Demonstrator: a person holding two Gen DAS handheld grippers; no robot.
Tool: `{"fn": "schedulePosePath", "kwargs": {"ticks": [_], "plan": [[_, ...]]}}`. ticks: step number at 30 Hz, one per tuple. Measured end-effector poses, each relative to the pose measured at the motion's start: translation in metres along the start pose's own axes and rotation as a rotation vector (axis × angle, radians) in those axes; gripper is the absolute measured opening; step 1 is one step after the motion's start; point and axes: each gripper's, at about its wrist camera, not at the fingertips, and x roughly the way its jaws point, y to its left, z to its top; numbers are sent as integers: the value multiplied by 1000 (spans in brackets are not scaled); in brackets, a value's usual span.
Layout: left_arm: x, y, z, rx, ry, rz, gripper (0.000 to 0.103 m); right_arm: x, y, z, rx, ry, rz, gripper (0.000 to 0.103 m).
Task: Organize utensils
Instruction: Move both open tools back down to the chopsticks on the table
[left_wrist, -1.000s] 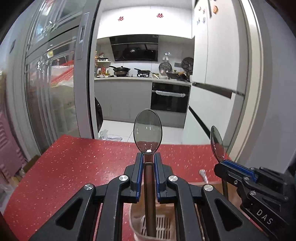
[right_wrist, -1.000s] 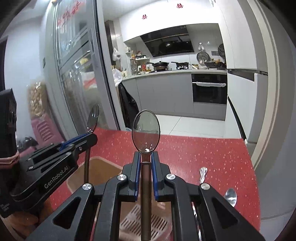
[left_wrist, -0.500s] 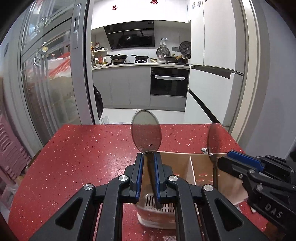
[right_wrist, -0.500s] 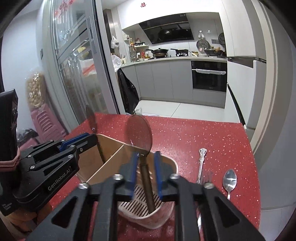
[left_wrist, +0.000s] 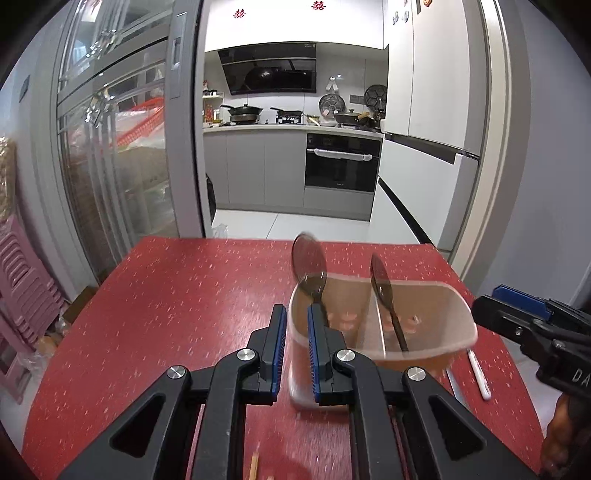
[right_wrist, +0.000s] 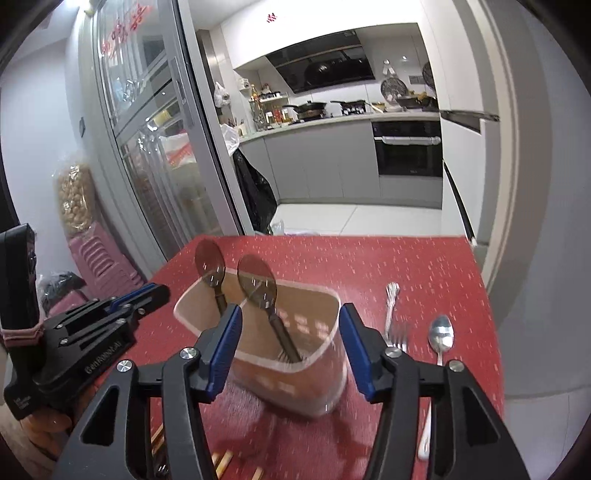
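Note:
A translucent utensil holder (left_wrist: 439, 328) (right_wrist: 314, 373) stands on the red table (left_wrist: 177, 306). Two dark spoons stand in it, bowls up: one on the left (left_wrist: 309, 267) (right_wrist: 209, 264), one on the right (left_wrist: 382, 286) (right_wrist: 256, 281). My left gripper (left_wrist: 295, 321) is open and empty, just left of the holder. My right gripper (right_wrist: 290, 332) is wide open and empty, its jaws either side of the holder's near wall. The right gripper's body (left_wrist: 532, 328) shows at the right in the left wrist view; the left gripper's body (right_wrist: 85, 332) shows at the left in the right wrist view.
A silver fork (right_wrist: 392, 314), a silver spoon (right_wrist: 440, 334) and a white-handled utensil (right_wrist: 426, 432) (left_wrist: 478, 374) lie right of the holder. Wooden chopstick ends (right_wrist: 221, 461) (left_wrist: 254, 465) lie at the near edge. A glass door stands at the left; the kitchen lies beyond the table's far edge.
Both grippers let go of their spoons, which now stand in the holder. Both jaws opened and the grippers pulled back and up.

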Motion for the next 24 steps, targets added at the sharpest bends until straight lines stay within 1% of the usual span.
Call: {"fn": "schedulePosePath", "kwargs": {"ticks": [6,7,8,9,10,11,14,17,22,24], "plan": [[-27,16,-37,-30,84,-19,37,-21,3,-31,66,92,11,74],[-31,19,-46,-37,99,-17,41,-23,4,-37,72,106,12,76],[-35,21,-54,-41,113,-12,84,-25,5,-45,77,128,11,76],[-38,24,-61,-48,129,6,103,-27,7,-50,81,141,9,77],[-45,27,-70,-59,116,42,103,-28,8,-57,86,155,6,79],[-50,28,-76,-57,112,52,103,-29,9,-66,94,178,5,79],[-56,30,-97,-35,147,69,103,-30,9,-85,119,238,-6,80],[-60,35,-115,-22,175,102,103,-29,8,-105,148,299,-23,80],[-56,52,-142,-51,260,137,103,-30,10,-129,180,371,-52,80],[-54,59,-153,-65,292,128,103,-31,11,-137,182,392,-61,80]]}}
